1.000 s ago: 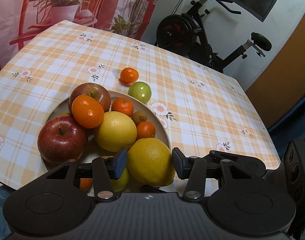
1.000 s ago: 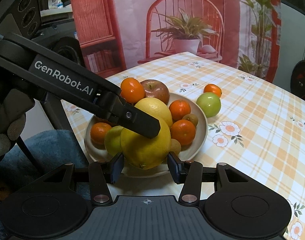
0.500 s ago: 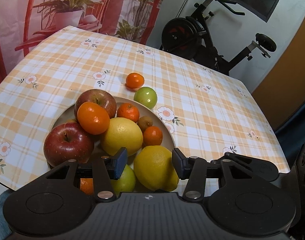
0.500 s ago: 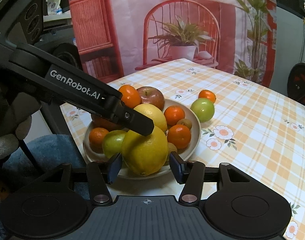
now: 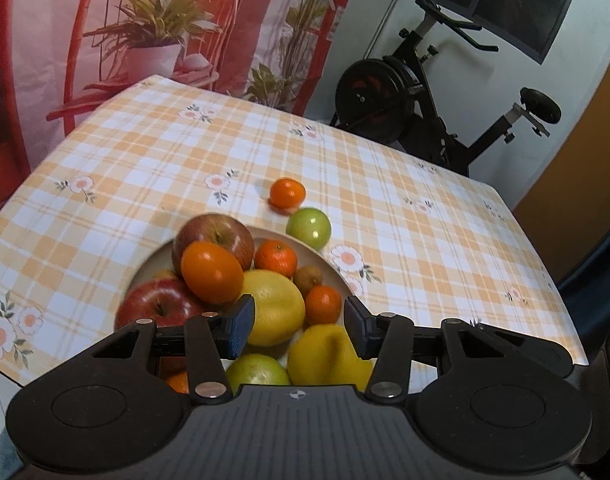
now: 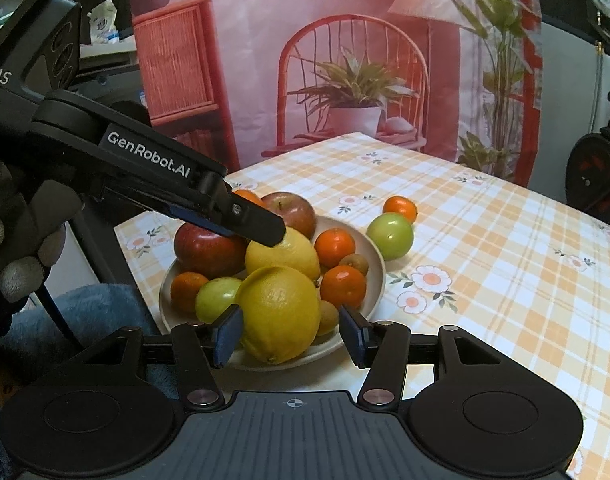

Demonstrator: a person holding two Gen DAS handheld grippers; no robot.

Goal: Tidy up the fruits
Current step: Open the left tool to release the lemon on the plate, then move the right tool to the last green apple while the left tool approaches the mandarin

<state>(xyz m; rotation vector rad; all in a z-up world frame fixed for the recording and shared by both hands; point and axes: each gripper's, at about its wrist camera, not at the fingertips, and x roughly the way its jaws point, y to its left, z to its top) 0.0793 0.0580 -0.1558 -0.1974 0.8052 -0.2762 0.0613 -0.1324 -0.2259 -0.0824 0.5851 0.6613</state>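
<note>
A round beige plate [image 6: 375, 258] sits near the corner of the table, heaped with fruit: two red apples [image 6: 209, 246], two big lemons, several mandarins, a green apple and small brown kiwis. The nearest lemon [image 6: 279, 312] lies at the plate's front edge. The right gripper [image 6: 291, 334] is level with it, jaws partly open with a blue pad either side of the lemon; a gap shows on the right side, and on the left I cannot tell whether the pad touches the skin. The left gripper [image 5: 299, 326] hangs over the pile, jaws partly open and holding nothing, its fingers [image 6: 261, 226] just above the second lemon [image 6: 283, 254]. A gloved hand [image 6: 13, 248] grips its handle. Off the plate, a green apple [image 6: 389, 236] rests just beside the rim, with a loose mandarin [image 6: 401, 208] right behind it on the orange-checked tablecloth [image 6: 485, 248]. Beyond stand a printed backdrop [image 6: 345, 60] and an exercise bike [image 5: 421, 96].
</note>
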